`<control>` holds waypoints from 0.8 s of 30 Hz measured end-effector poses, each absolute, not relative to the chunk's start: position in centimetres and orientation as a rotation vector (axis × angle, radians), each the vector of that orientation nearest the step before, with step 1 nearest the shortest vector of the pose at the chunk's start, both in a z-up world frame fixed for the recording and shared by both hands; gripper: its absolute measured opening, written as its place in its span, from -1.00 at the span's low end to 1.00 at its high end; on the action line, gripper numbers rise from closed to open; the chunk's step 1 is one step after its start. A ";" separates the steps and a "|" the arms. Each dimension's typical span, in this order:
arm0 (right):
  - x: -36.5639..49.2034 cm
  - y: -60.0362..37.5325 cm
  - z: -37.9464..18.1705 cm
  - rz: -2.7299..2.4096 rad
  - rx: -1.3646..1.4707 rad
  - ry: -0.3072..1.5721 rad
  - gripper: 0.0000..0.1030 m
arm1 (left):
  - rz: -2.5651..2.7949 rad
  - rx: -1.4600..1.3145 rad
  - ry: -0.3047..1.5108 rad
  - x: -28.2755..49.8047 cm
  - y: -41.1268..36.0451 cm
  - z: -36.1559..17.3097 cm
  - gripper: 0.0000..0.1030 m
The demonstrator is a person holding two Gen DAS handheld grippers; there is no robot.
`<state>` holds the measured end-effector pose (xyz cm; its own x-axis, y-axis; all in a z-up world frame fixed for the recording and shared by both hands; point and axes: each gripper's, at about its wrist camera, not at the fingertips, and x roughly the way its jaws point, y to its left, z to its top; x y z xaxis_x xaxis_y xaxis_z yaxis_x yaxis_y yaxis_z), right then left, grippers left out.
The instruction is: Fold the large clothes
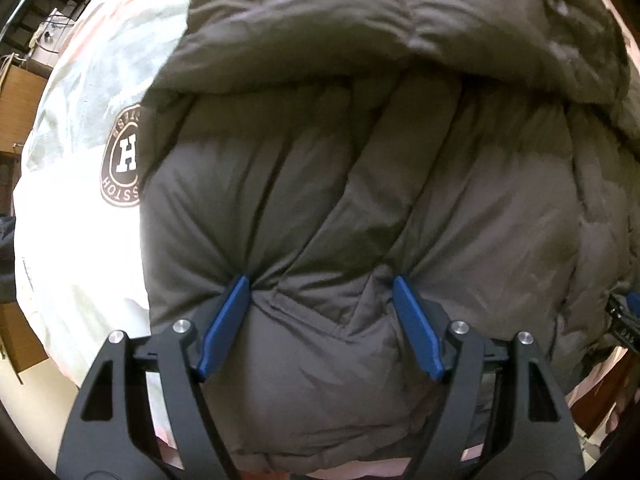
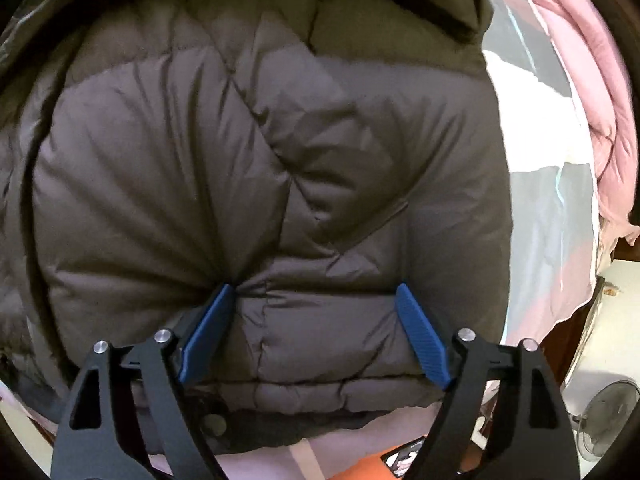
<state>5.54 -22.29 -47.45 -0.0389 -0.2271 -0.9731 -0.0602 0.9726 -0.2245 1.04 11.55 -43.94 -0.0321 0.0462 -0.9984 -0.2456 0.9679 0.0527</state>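
Observation:
A puffy dark grey-brown quilted jacket (image 1: 360, 160) lies folded in a thick bundle on a bed and fills both views. My left gripper (image 1: 320, 284) points down at it with jaws wide. Its blue fingertips (image 1: 226, 320) dent the padding, and a bulge of jacket rises between them without being squeezed. My right gripper (image 2: 316, 292) stands the same way on the jacket (image 2: 200, 140) near its lower hem. Its blue fingers (image 2: 420, 336) are spread wide, tips sunk into the fabric. The right gripper's edge (image 1: 630, 312) shows at the far right of the left wrist view.
The bed cover (image 1: 80, 240) is white and pink with a round brown "H" logo (image 1: 124, 156) left of the jacket. A pink quilt (image 2: 588, 80) is heaped at the right. A fan (image 2: 612, 412) stands on the floor; wooden furniture (image 1: 16, 92) is far left.

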 end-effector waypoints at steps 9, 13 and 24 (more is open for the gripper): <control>14.6 -21.6 -40.0 -0.011 0.014 1.357 0.62 | 0.216 -0.188 1.365 7.4 11.8 -35.8 0.50; 22.2 -18.2 -37.1 0.140 0.111 1.230 0.62 | 0.219 -0.156 1.299 13.2 11.2 -35.5 0.50; 29.0 -12.1 -44.2 0.187 -0.118 1.392 0.71 | 0.201 -0.200 1.307 21.0 11.3 -37.9 0.50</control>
<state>28.96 -12.11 -44.16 0.1662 0.0609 -0.9842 -0.2003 0.9794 0.0268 20.96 11.31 -37.94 0.2487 0.0336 -0.9680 -0.2587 0.9654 -0.0329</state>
